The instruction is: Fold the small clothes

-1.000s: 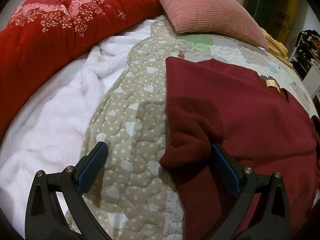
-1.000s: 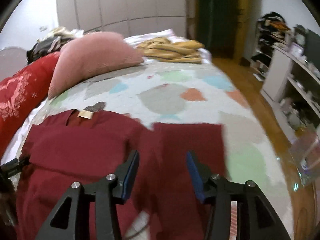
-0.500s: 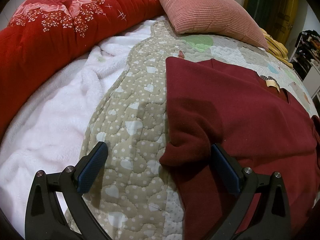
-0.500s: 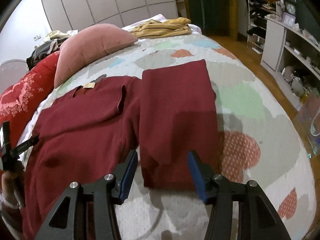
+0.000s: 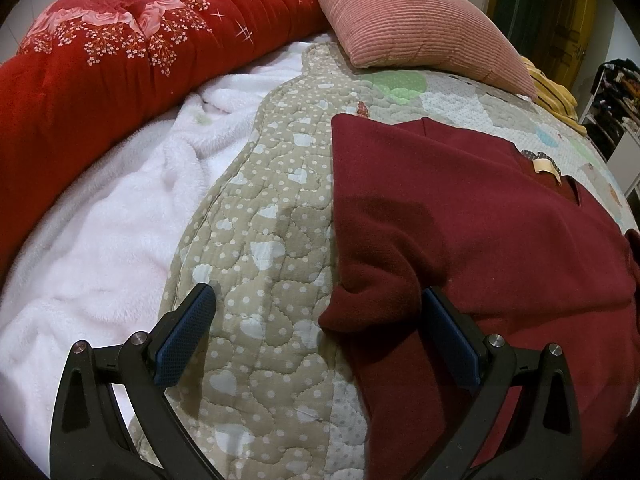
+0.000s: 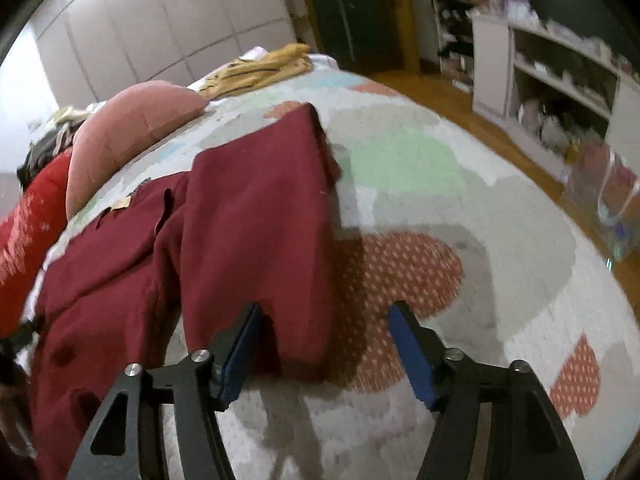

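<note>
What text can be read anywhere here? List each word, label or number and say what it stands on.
No text can be read in either view.
Neck tag on the maroon sweater: a small beige tag, no print legible.
Shelf items beside the bed: too blurred to read.
Quilt, red duvet and pink pillow: only hearts, dots, flowers and ribs, no words.

A home bedroom, by the quilted bedspread (image 5: 276, 216), pink pillow (image 5: 416, 28), red floral duvet (image 5: 120, 60), pale wardrobe doors (image 6: 160, 36) and, seemingly, cluttered shelves (image 6: 560, 80).
</note>
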Demonstrator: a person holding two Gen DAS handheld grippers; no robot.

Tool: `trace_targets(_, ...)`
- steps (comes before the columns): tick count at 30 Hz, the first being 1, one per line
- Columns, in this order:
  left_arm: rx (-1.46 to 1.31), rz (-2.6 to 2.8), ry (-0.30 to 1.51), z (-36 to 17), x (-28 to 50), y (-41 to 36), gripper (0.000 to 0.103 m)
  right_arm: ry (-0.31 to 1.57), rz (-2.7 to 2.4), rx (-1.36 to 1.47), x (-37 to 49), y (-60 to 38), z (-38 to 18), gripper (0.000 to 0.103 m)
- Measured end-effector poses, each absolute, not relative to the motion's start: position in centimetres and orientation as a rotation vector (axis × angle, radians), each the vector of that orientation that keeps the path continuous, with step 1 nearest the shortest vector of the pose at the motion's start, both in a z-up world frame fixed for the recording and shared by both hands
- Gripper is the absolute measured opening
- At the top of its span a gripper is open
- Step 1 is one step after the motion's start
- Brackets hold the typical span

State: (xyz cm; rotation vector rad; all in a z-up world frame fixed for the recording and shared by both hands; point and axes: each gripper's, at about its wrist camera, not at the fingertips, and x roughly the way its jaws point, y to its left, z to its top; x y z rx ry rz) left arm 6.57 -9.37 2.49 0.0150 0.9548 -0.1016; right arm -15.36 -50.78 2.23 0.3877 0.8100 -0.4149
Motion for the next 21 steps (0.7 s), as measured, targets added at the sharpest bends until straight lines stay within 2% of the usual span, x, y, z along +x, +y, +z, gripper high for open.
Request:
trace_targets(1, 0.014, -0.102, 0.955, 2.5, 6.6, -9.4, 0.102, 0.803, -0.393, 0.379, -15.1, -50.6, 2.4, 0.021)
trace_targets(2, 0.013, -0.103, 0.955, 2.5, 6.5, -9.4, 0.102, 0.791, -0.369, 0.393, -15.1, -50.7, 2.7, 0.004)
trace_targets(6, 0.011, -0.104, 0.959, 2.5, 6.5, -9.4, 0.102, 0.734, -0.366, 0.392, -15.7, -51.6, 5.7, 0.004)
trace_targets(13, 0.025, -0.103, 0.914, 4.3, 5.5, -9.2, 0.102, 0.466, -0.298, 0.314, -15.3, -53.5, 20.2, 0.004)
trace_targets(17, 0.024, -0.096, 0.863, 5.8, 4.9, -8.2, 0.102, 0.377, -0.110, 0.225, -12.0, -49.9, 27.1, 0.004)
trace_targets(21, -0.037, -0.092, 0.827, 7.0, 4.8, -5.8, 0.102, 0.386, 0.144, 0.122, -7.6, -43.7, 30.4, 0.004)
